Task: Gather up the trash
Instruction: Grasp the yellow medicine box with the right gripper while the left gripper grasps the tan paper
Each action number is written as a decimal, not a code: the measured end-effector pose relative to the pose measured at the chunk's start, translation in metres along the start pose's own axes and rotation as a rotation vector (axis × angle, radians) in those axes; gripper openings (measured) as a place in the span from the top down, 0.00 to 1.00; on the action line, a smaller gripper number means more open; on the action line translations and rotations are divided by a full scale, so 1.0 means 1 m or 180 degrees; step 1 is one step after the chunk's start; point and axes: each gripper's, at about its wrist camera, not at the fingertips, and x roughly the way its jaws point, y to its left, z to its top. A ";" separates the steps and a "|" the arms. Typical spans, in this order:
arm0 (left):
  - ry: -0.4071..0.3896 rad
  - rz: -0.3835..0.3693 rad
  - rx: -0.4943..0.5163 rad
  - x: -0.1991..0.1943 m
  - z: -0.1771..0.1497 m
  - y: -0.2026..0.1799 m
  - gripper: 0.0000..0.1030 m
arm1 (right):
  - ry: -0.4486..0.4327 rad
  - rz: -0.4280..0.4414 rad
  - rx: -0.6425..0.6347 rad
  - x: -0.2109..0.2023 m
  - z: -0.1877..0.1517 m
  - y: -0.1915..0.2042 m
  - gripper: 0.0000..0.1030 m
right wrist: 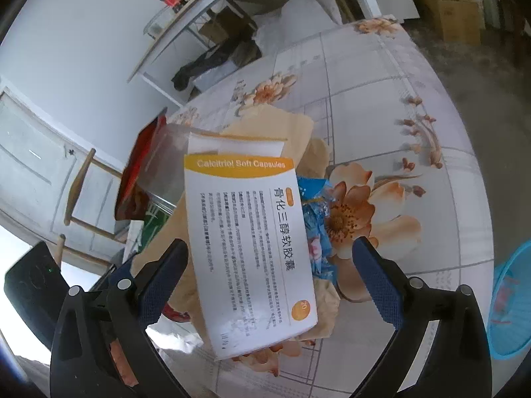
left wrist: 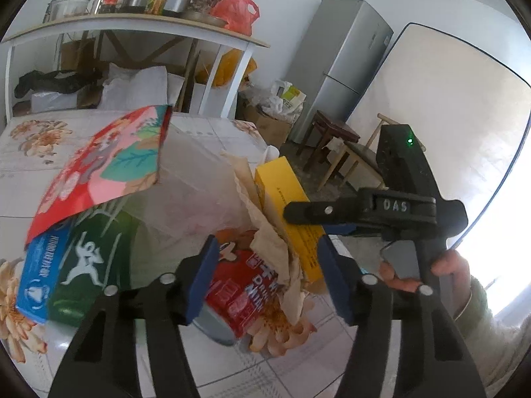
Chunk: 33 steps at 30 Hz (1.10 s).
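Observation:
A heap of trash lies on the flowered table (left wrist: 30,179). In the left wrist view it holds a red and pink packet (left wrist: 103,172), a green and blue carton (left wrist: 76,265), a clear bag (left wrist: 195,185), a red can (left wrist: 245,295), crumpled beige paper (left wrist: 272,248) and a yellow medicine box (left wrist: 288,212). My left gripper (left wrist: 268,282) is open around the can and paper. My right gripper (right wrist: 270,278) is open, with the white and orange face of the medicine box (right wrist: 252,245) between its fingers. A blue wrapper (right wrist: 315,215) lies beside the box.
A blue basket (right wrist: 507,301) stands at the table's right edge. A white shelf (left wrist: 132,23) with pots, jars and a red bag stands behind the table. A grey fridge (left wrist: 341,66), a leaning board, stools and cardboard boxes stand on the floor.

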 end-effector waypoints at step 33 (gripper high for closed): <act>0.0527 -0.0329 0.1080 0.007 -0.053 -0.101 1.00 | -0.0596 0.0018 0.0783 -0.093 -0.086 -0.059 0.31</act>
